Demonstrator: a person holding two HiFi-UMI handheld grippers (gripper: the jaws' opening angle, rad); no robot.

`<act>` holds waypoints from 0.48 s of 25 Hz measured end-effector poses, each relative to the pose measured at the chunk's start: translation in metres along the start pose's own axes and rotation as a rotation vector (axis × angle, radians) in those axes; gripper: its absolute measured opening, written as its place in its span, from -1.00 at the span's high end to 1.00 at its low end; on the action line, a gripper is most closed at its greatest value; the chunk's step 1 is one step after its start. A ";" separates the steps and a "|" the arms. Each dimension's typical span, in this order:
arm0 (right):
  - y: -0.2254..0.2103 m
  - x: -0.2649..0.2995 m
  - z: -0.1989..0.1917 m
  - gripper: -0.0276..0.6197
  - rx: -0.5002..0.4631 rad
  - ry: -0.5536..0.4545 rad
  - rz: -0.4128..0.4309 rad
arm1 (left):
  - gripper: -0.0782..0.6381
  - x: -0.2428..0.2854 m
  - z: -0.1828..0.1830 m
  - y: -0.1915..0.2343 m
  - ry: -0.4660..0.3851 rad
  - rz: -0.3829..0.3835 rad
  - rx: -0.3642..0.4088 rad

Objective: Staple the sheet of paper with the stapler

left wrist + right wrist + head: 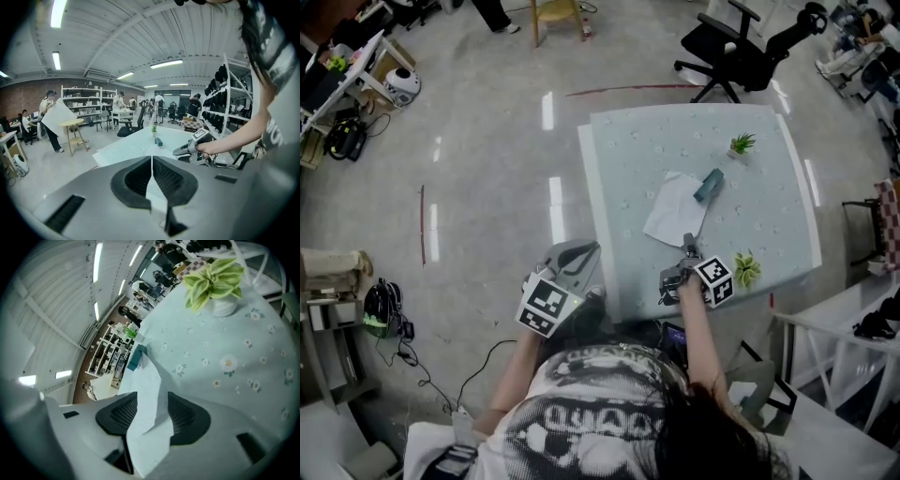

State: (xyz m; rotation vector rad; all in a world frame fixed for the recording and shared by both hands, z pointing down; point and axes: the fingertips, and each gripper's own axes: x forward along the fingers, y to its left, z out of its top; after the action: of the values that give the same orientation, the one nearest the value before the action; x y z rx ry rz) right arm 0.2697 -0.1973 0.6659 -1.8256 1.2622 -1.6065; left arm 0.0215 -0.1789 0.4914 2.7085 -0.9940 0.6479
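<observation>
A white sheet of paper lies on the floral-clothed table, with a teal stapler lying across its far corner. My right gripper sits at the sheet's near corner. In the right gripper view the paper rises loosely between the jaws of that gripper, which stand apart and open, pads not pressing it; the stapler lies beyond. My left gripper hangs off the table's left edge, its jaws shut on nothing. From there I see the stapler and the right gripper.
Two small potted plants stand on the table, one at the far side, one by the near right edge. A black office chair stands beyond the table. A white shelf frame is at my right.
</observation>
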 end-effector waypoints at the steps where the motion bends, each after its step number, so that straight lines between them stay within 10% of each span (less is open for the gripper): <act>1: 0.001 -0.004 0.000 0.33 -0.043 0.013 -0.005 | 0.76 0.000 -0.001 0.001 -0.001 0.001 -0.004; 12: 0.073 -0.005 0.051 0.52 -0.616 0.093 0.067 | 0.76 0.018 0.003 0.001 -0.042 -0.042 -0.008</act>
State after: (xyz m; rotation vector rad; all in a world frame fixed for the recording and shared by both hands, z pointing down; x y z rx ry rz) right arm 0.2915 -0.2435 0.5927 -2.0250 2.0046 -1.3694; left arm 0.0341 -0.1906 0.4973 2.7390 -0.9447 0.5802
